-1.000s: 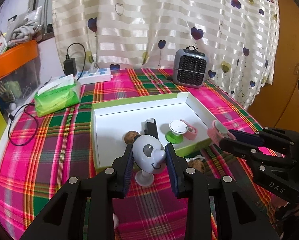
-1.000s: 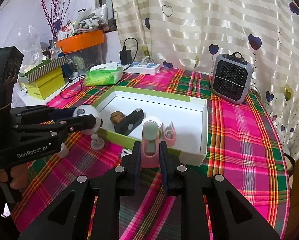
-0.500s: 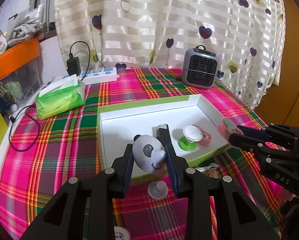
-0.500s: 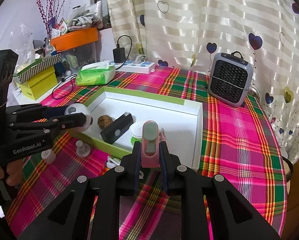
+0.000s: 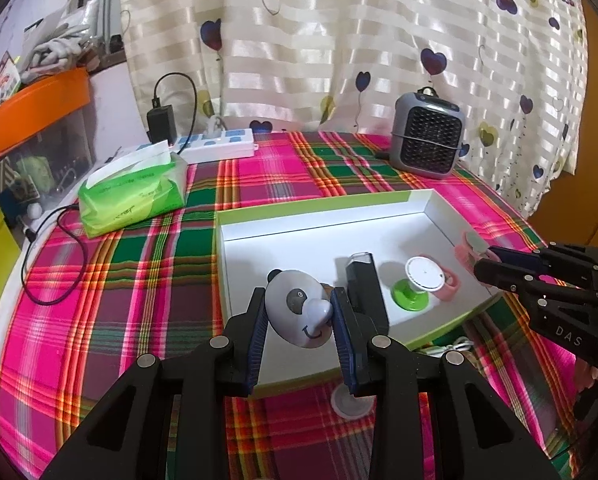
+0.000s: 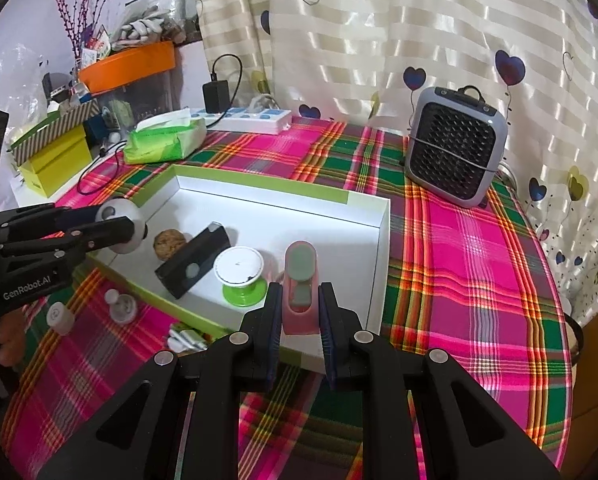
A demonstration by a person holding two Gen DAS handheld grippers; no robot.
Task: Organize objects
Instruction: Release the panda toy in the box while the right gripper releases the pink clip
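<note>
We hold one thing in each gripper above the near edge of the box (image 6: 373, 216), so the task looks well under way but not done. The left gripper (image 5: 299, 322) is clenched on the panda head (image 5: 299, 312), which hangs over the box's near-left corner. The right gripper (image 6: 301, 316) is clamped on the pink clip (image 6: 301, 292), just over the box's near-right corner.

Inside the box we count four things: one walnut (image 6: 169, 242) near the left wall, one black case (image 6: 193, 264) leaning beside it, one green-footed spool (image 6: 241, 276) by the near wall, and one pink piece (image 5: 449, 286) touching the spool in the left view, mostly hidden in the right one.

Outside it, on the cloth (image 6: 471, 248) along the box's near edge, we count two small white stands (image 6: 123, 306), and one white cable (image 6: 187, 338) just against the box wall. We judge these three, plus the two held pieces, are what is left to put in. Whether anything more lies hidden under the grippers we cannot tell.

Farther back sit one tissue pack (image 5: 133, 196), one power strip (image 5: 219, 146) and one heater (image 5: 429, 140).
</note>
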